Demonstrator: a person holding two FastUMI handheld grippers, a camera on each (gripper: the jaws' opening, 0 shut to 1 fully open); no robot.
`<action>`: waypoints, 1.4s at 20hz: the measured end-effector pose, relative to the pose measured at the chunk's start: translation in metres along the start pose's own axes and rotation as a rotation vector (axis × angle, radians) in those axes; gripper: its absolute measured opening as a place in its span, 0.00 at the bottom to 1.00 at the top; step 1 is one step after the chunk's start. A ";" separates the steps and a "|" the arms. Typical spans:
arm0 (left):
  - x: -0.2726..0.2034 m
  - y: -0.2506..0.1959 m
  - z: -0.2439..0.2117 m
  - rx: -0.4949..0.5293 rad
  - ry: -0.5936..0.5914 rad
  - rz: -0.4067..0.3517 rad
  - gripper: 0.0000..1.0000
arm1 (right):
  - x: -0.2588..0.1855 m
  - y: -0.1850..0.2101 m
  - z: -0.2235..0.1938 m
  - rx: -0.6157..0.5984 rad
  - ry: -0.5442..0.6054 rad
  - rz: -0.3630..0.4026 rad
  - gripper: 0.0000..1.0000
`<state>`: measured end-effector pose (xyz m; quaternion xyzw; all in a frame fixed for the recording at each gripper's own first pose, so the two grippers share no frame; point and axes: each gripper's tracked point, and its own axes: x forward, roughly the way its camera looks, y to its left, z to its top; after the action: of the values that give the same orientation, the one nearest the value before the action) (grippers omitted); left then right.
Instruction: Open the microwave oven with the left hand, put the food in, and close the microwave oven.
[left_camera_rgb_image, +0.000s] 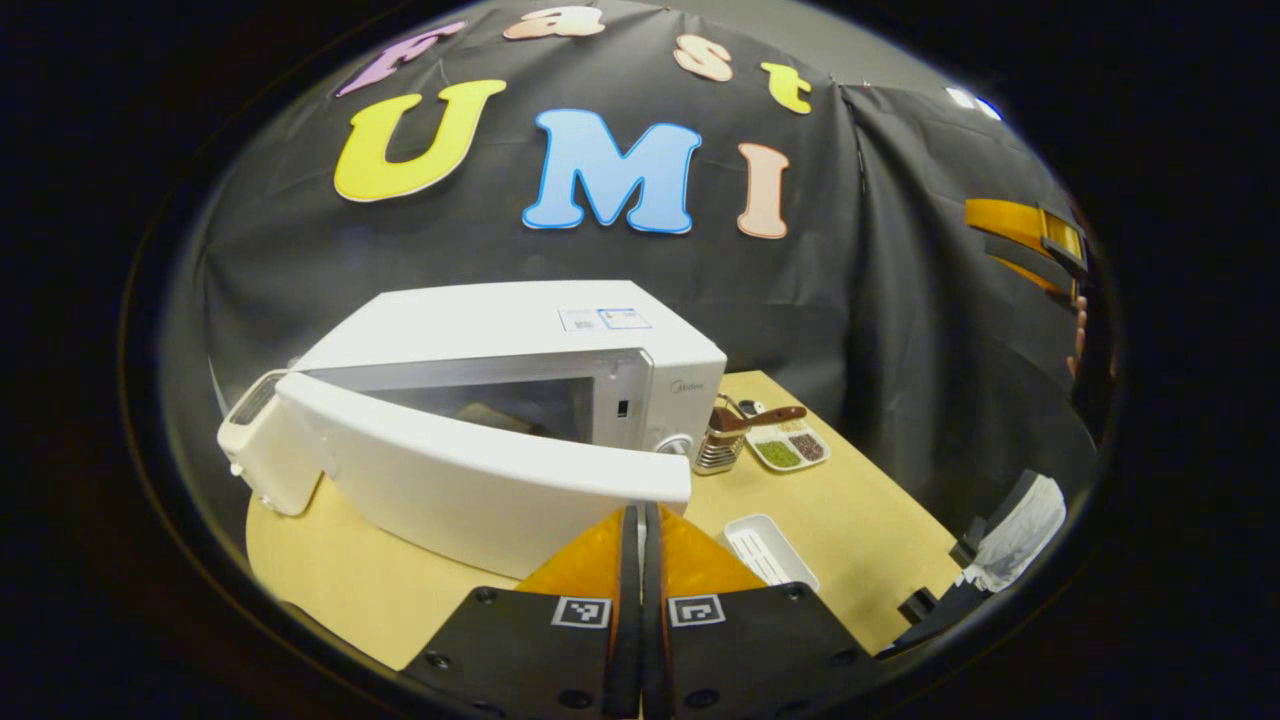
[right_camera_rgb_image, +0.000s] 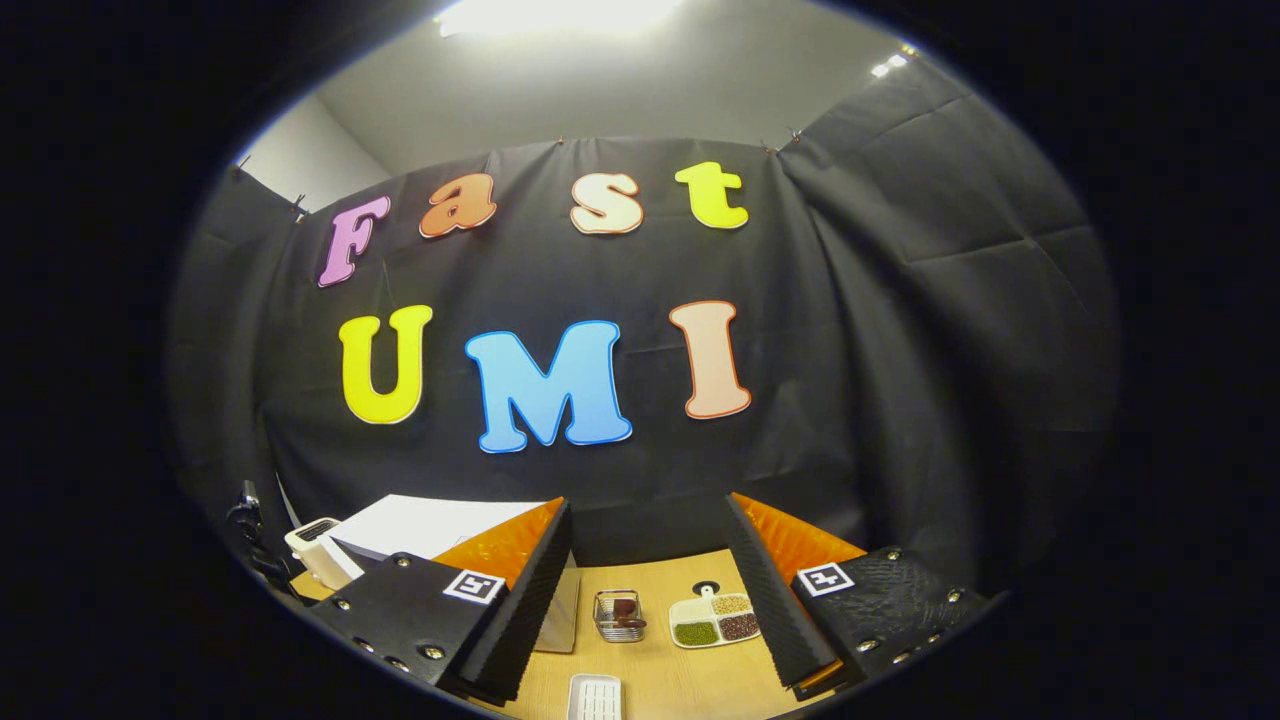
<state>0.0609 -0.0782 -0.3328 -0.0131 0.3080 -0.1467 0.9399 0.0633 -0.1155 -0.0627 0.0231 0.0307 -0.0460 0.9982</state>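
Door of the microwave is standing partly open, swung out toward the camera, hinge on the left in the left gripper view. Left gripper is sitting just behind the door's free edge, its 2 fingers pressed together with nothing between them. Looks like the closing push is in hand, judging from that pose.

Food: something dark is lying inside the cavity behind the door opening, too dim to identify, so I'm guessing it's already loaded. A white tray is sitting on the table near the left gripper, apparently bare.

Right gripper is hovering with fingers spread wide, holding nothing, pointed past the metal basket and the divided dish of beans. It's well clear of the door's swing.

For doing this well:
- Pushing with the flat of the closed fingers near the free edge, not near the hinge, is giving best leverage.
- Following the door's arc rather than driving straight; a straight shove is likely sliding the whole oven on the table.
- Keeping the fingertips off the edge gap so they're not getting pinched as the latch side is meeting the control panel.
- Finishing with a firm press until the door is sitting flush.
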 end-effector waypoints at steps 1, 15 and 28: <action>0.007 0.000 0.004 -0.007 -0.001 0.000 0.07 | 0.000 -0.003 0.000 -0.005 0.001 -0.005 0.90; 0.081 0.012 0.043 -0.054 0.005 0.058 0.07 | 0.007 -0.034 -0.002 -0.012 0.019 -0.064 0.90; 0.111 0.031 0.053 -0.121 0.005 0.091 0.07 | 0.027 -0.042 0.000 -0.008 0.009 -0.078 0.90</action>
<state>0.1855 -0.0833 -0.3570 -0.0553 0.3189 -0.0850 0.9424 0.0864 -0.1593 -0.0663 0.0181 0.0363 -0.0844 0.9956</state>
